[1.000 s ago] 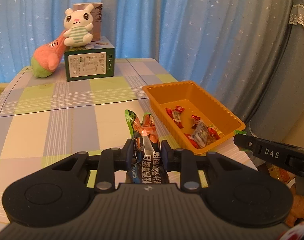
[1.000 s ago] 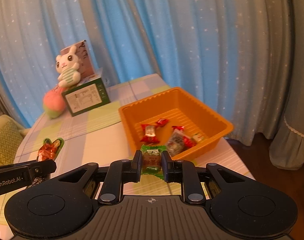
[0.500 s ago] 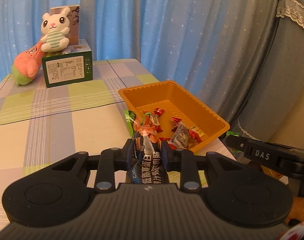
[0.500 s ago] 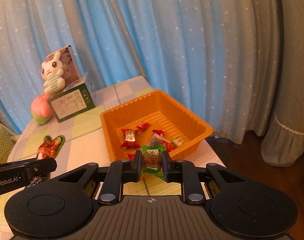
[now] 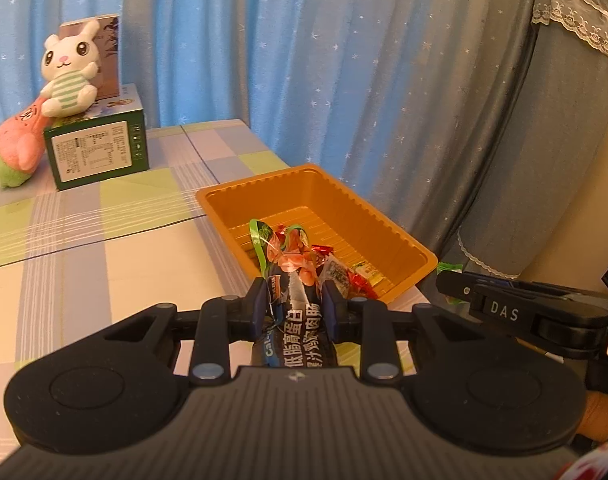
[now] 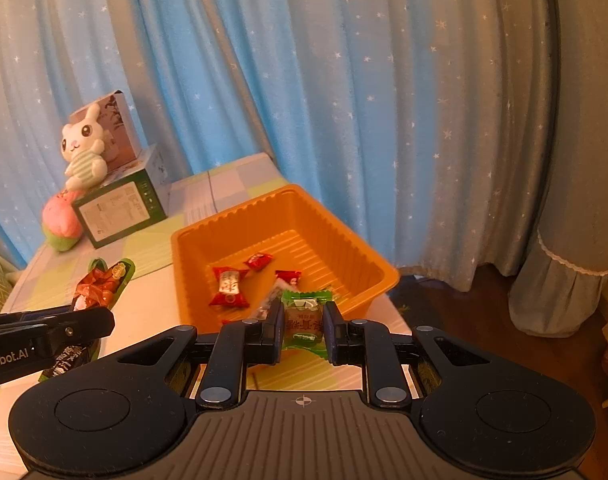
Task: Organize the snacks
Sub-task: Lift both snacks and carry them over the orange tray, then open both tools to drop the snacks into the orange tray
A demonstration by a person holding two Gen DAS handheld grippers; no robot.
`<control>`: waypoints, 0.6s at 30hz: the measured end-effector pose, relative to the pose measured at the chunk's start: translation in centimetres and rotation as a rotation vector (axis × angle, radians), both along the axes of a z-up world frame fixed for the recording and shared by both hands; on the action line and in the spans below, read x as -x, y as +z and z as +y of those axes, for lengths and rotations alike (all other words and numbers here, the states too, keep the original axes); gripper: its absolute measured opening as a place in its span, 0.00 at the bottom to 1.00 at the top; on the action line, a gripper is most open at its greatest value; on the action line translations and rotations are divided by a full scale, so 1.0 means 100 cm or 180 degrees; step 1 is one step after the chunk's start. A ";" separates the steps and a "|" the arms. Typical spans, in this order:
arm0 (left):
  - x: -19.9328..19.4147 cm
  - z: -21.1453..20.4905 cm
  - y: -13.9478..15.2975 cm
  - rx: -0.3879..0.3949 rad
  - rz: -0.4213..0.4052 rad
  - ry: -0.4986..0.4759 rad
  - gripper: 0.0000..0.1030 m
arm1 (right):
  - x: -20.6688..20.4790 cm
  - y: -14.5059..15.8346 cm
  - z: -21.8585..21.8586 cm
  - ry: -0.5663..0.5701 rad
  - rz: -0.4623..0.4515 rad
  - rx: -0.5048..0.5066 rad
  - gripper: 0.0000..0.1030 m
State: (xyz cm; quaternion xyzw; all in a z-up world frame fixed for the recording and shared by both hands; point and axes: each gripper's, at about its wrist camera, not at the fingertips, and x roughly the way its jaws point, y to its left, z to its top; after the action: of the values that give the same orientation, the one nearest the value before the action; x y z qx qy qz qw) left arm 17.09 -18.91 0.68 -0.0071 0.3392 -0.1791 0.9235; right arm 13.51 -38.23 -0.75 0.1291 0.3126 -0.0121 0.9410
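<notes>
Orange tray (image 6: 384, 276) sat at the near right corner of the checked table (image 5: 103, 248), already holding a few red-wrapped candies (image 6: 228, 286) and a clear-wrapped one. That was the drop target.

Right gripper (image 6: 304, 326) was clamped narrow on a small green-wrapped candy (image 6: 304, 320), held at the tray's near rim. Left gripper (image 5: 293, 306) was pinched on a long dark snack pouch (image 5: 293, 320) with green and orange print at its far end; in the left wrist view the pouch tip overlapped the tray's near left wall, but whether it was above the floor of the tray or short of it I couldn't tell.

Step in hand, as I read it: carry both items over the tray and release.

How to do it well:
- Get each item clearly past the near wall before opening. The green candy looked borderline at the rim; release there and it could land on the table or tip off the edge, which is just beside the tray.
- The pouch is long and floppy. Lower its free end into the tray first, then let go, or it may drape over the wall.
- The two grippers were near each other; stagger the drops to avoid a clash.

Plush rabbit (image 5: 69, 76) on the green box (image 5: 97, 152) at the far end was well clear, no concern.
</notes>
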 end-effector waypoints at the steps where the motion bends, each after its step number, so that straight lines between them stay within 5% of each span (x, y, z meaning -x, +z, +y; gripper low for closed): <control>1: -0.003 -0.001 -0.001 0.0004 0.0004 -0.0008 0.25 | -0.002 0.000 -0.002 0.0000 0.0005 0.0008 0.20; 18: -0.060 -0.019 -0.022 0.0041 0.0127 -0.0052 0.25 | -0.062 -0.013 -0.015 0.0180 0.0060 0.0068 0.20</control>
State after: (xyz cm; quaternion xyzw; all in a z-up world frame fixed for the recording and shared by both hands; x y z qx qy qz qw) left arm 23.13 -20.84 -1.55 -0.0139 0.3565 -0.1887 0.9149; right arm 19.70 -39.70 -2.03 0.1101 0.3249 0.0099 0.9393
